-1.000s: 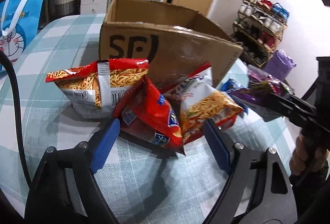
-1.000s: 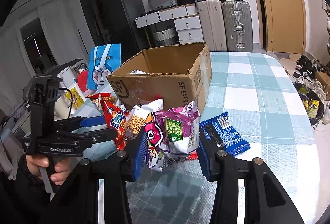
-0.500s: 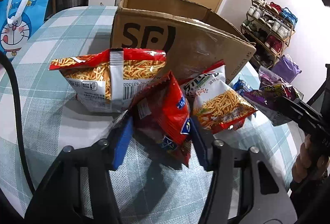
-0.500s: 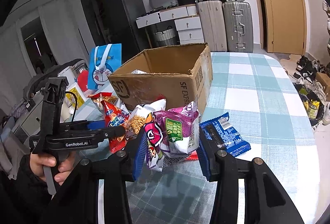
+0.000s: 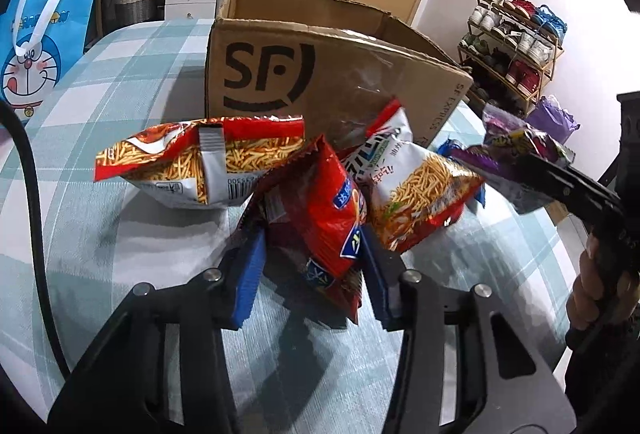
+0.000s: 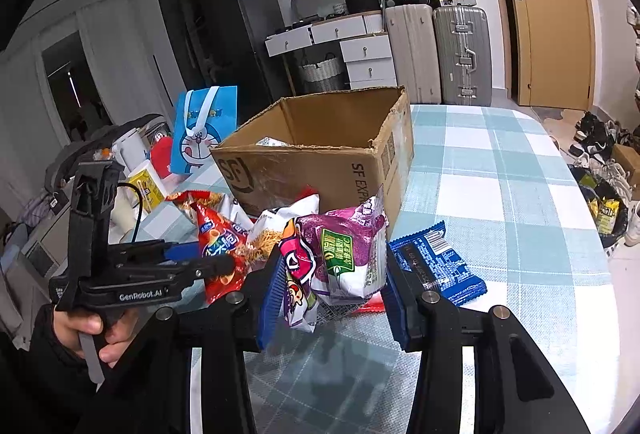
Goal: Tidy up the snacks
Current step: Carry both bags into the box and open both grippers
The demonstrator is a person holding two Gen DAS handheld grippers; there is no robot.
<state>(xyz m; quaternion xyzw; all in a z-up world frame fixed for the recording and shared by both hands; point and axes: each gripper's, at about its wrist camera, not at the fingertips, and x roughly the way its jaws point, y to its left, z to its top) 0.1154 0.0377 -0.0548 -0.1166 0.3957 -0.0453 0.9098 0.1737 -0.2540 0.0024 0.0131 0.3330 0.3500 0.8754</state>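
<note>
An open SF cardboard box (image 5: 320,74) (image 6: 320,162) stands on the checked table. My left gripper (image 5: 312,262) is shut on a red snack bag (image 5: 320,210) and holds it tilted just above the table, in front of the box. My right gripper (image 6: 328,294) is shut on a purple and white snack bag (image 6: 340,254), lifted near the box's right front corner. Two noodle-snack bags (image 5: 200,162) (image 5: 416,186) lie against the box front. A blue wafer pack (image 6: 436,262) lies right of the purple bag.
A blue Doraemon bag (image 5: 36,34) (image 6: 204,130) stands at the table's left edge. A yellow carton (image 6: 146,186) sits near it. Suitcases (image 6: 460,54) and drawers line the far wall. A shoe rack (image 5: 516,46) stands beyond the box.
My left gripper moved forward around the red bag, closed on it and lifted it slightly. My right gripper keeps holding the purple bag, almost unmoved.
</note>
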